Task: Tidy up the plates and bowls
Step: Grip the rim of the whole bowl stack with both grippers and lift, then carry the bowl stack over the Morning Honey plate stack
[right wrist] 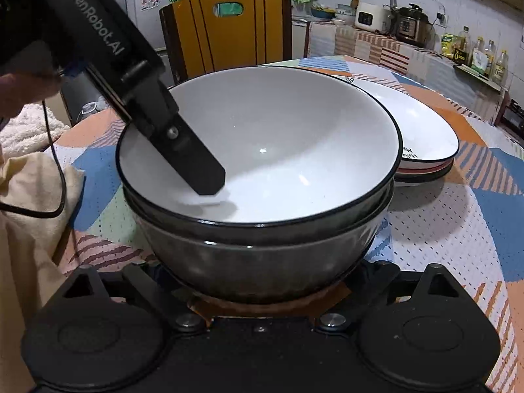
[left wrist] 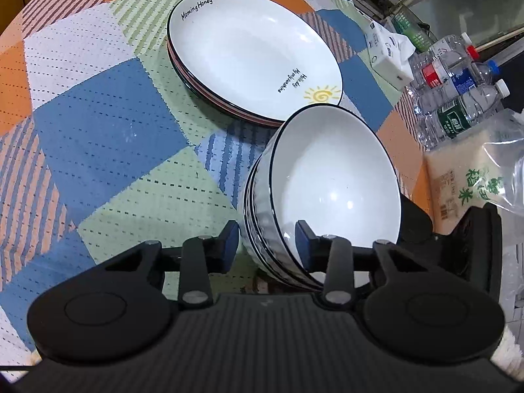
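We nest the bowls (left wrist: 322, 193): our left tongs (left wrist: 267, 245) pinch their rim. Our right tongs (right wrist: 262, 281) stand wide open around the base. Next, we let go gently beside the plates (left wrist: 252, 62).

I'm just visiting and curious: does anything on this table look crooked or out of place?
Nothing is broken or spilled. The stacked bowls do sit tilted rather than flat, beside the neat plate stack, with the left gripper jaws astride their rim.

A home kitchen: rice cooker (right wrist: 369, 16) and pressure cooker (right wrist: 411, 24) on the counter at upper right, oil bottles (right wrist: 481, 55) beside them, fridge (right wrist: 147, 3) at upper left.
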`<state>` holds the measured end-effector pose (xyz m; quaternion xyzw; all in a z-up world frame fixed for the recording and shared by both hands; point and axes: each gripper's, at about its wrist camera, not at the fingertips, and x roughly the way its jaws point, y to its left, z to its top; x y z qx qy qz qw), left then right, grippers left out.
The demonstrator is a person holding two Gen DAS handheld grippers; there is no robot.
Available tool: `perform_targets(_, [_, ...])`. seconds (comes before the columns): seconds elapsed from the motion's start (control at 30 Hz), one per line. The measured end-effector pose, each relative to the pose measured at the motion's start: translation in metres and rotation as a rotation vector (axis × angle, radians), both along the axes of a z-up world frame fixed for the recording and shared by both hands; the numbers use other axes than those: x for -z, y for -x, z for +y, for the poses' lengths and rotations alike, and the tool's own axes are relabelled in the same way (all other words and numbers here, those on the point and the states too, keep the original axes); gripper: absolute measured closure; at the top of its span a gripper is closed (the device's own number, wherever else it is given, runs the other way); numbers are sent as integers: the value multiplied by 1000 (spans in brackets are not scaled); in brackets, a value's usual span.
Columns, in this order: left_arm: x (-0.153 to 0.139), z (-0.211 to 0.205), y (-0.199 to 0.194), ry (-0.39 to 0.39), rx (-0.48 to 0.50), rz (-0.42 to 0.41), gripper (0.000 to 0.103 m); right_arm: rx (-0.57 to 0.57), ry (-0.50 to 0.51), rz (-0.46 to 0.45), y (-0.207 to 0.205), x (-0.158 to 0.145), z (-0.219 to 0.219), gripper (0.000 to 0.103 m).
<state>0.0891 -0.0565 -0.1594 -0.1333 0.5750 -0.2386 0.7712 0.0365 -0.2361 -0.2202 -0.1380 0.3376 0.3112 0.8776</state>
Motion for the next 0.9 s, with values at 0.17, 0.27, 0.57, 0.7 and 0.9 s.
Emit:
perform_targets(0.17, [-5,-12,6,-75,59,-31,67,15,-3,-23,6,-1,0,7])
perform_targets(0.27, [-6,-10,6,-79,64,-13,67,22,-14,-13,8,-2,0,7])
perform_targets(0.57, [-36,-8,12,-123,109,-71,67,47,-39,-67,19,-11,6,7])
perform_targets(0.7, [-58,-5,9,-133,114,-100,67,80,-54,-79,18,-27,12,7])
perform_targets(0.9, [-93,-8,-7,-183,139,-153,67,81,-63,-97,4,-52,16,7])
